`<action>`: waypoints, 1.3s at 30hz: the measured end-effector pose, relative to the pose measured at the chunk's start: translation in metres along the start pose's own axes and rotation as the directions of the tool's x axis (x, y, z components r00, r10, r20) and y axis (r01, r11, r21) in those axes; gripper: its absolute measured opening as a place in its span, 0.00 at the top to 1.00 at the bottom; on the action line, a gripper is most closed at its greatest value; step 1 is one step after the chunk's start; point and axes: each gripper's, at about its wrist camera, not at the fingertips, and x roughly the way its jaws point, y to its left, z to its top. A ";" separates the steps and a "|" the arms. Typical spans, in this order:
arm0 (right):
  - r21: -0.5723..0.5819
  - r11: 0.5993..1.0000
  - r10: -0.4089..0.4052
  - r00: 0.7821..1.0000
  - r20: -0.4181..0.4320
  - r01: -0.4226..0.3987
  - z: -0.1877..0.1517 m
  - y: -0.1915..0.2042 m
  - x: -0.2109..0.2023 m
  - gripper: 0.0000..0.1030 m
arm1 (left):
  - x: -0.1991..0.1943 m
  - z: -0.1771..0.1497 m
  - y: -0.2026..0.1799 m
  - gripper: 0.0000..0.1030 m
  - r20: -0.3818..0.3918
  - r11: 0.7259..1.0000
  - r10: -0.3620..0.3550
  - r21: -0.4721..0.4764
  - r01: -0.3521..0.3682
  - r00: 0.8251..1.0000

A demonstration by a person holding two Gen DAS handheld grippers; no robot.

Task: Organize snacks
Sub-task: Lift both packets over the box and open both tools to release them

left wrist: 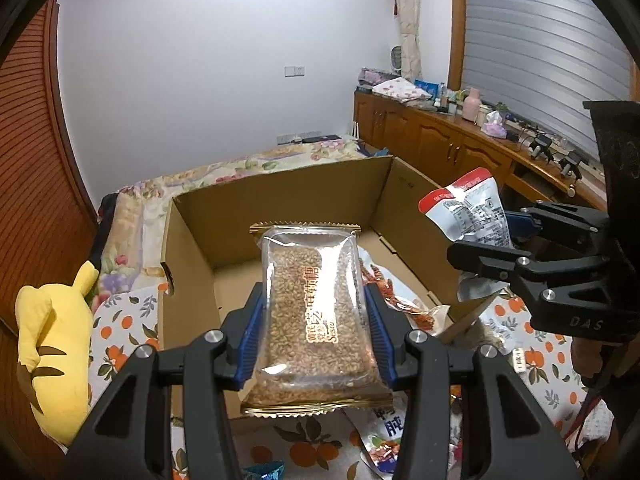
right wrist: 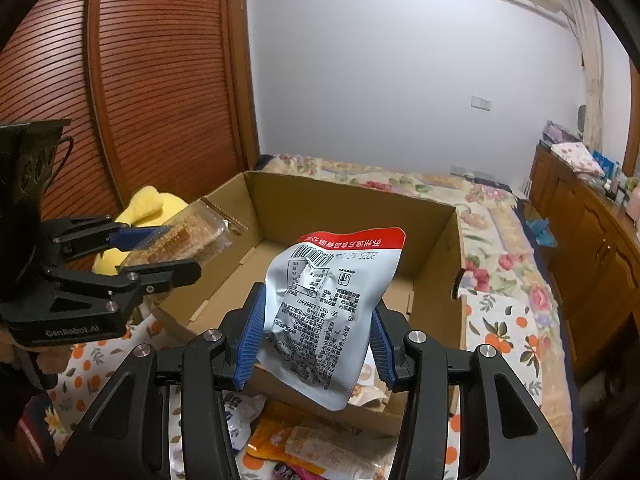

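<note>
A: While you hold both tools over the bed, your left hand-held gripper [left wrist: 316,312] is clamped on the sesame bar packet [left wrist: 316,312], its ribbed blue pads [left wrist: 254,336] pressing the two long sides. The wrapper is clear, glossy film with gold zigzag-cut ends, and the slab inside is flat, rectangular and grainy brown.

B: And your right hand-held gripper [right wrist: 316,332]?

A: Its jaws are closed on the silver foil pouch [right wrist: 328,312], pinched at the lower half. The pouch is crinkled, soft-sided, with a red band across the top, a barcode and dense printed text facing you.

B: Where do both snacks sit against the cardboard box [right wrist: 352,204]?

A: Both are held in the air at the box's near edge. The box is plain brown corrugated board, open-topped, with straight walls and flaps folded flat on its floor. One red patterned wrapper [left wrist: 392,292] lies inside it, near the right wall.

B: Anything around the box?

A: Loose packets [right wrist: 280,448] lie on the orange-print cloth [left wrist: 124,324] at the near side. A soft yellow plush toy [left wrist: 56,344] with brown stripes lies left of the box, by the ribbed wooden wall panel [left wrist: 32,184].
</note>
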 end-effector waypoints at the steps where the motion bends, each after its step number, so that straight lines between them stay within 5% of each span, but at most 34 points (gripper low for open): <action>1: 0.002 1.000 -0.002 1.000 -0.004 0.002 0.000 0.000 0.003 0.53 | 0.003 0.000 0.001 0.55 -0.003 1.000 0.005 0.003 -0.005 1.000; 16: 0.008 1.000 -0.025 0.997 -0.071 0.025 0.012 -0.003 0.041 0.53 | 0.019 0.005 0.009 0.48 -0.007 0.999 0.025 -0.034 -0.025 1.000; 39: 0.051 0.999 0.017 0.995 -0.097 -0.012 0.002 -0.007 0.055 0.45 | -0.024 -0.010 0.006 0.33 0.089 0.999 -0.015 -0.033 0.018 0.996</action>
